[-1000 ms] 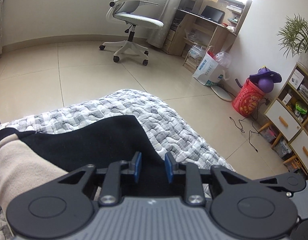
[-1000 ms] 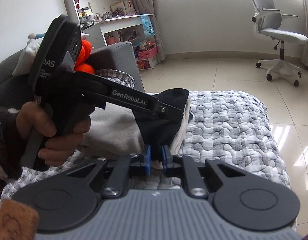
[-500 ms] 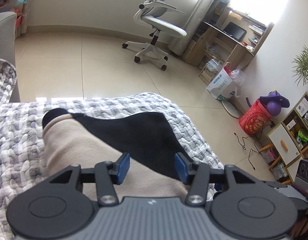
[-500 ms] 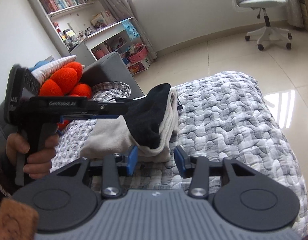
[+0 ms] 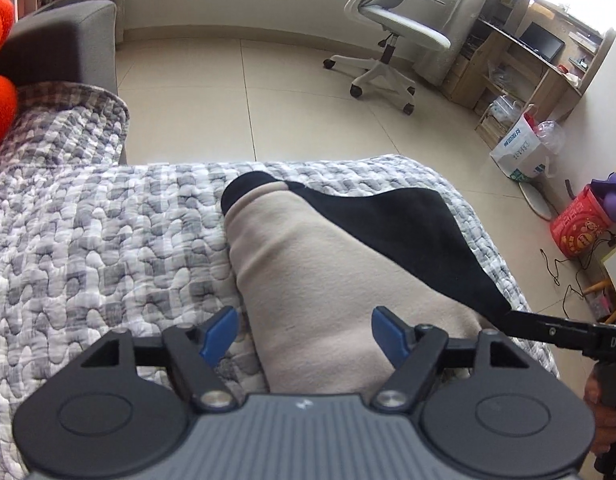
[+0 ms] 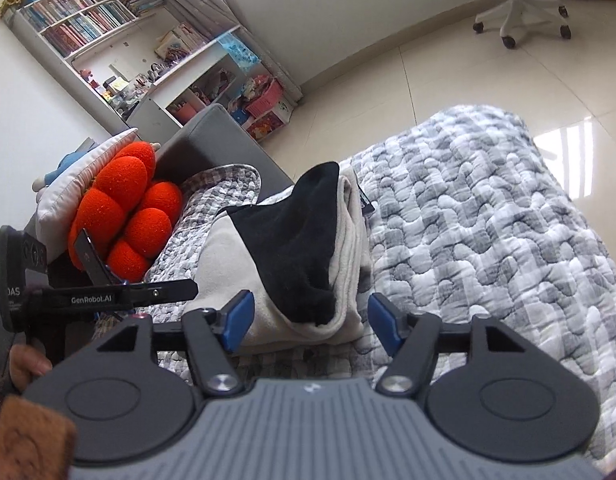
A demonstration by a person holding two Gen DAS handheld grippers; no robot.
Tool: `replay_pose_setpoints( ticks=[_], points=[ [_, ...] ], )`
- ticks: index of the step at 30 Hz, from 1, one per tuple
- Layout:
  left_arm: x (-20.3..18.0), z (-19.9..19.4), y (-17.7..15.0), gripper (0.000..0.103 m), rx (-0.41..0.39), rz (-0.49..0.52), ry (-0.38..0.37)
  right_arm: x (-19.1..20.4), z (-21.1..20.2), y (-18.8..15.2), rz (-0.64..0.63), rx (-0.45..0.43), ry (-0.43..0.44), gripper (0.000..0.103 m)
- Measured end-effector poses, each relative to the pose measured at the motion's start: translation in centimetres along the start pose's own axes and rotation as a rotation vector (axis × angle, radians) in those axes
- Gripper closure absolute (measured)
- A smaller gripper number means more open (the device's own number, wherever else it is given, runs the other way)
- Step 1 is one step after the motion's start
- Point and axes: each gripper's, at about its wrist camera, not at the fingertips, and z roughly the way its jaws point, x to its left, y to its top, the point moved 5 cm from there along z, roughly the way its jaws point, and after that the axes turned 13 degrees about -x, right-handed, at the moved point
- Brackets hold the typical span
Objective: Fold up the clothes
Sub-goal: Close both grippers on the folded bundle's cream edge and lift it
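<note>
**Both tools opening over the folded garment**

Our left tool (image 5: 304,334) tilts down over the near end of the folded garment (image 5: 308,272); its blue pads (image 5: 220,334) stand wide and are spreading, with beige cloth between them but not pressed. We see this tool from the side in the right wrist view (image 6: 148,292), held by our left hand (image 6: 26,364). Behind it sit an orange cushion (image 6: 124,208) and a grey sofa arm (image 6: 212,132).

The garment, beige with a black panel on top, lies folded on the grey-and-white quilt (image 6: 487,240) of the bed. Our right tool (image 6: 308,322) hangs low at its other end, jaws also opening, the folded corner between the pads (image 6: 238,320) without contact.

To the right the quilt lies bare as far as the bed's edge, then tiled floor (image 5: 308,92) with a white office chair (image 5: 391,36) well apart.
</note>
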Motion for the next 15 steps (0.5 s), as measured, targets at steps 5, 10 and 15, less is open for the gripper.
replay_pose_setpoints(
  ticks=[5, 10, 15],
  points=[
    [2.6, 0.8, -0.8, 0.031, 0.062, -0.176, -0.065, -1.6, 1.7, 0.7, 0.151, 0.091, -0.011, 0.036],
    [3.7, 1.6, -1.5, 0.031, 0.09, -0.244, -0.078, -2.8, 2.1, 1.0, 0.231, 0.116, 0.004, 0.036],
    [3.3, 2.0, -1.6, 0.031, 0.095, -0.244, -0.082, -3.3, 1.9, 1.0, 0.258, 0.133, 0.011, 0.036]
  ],
)
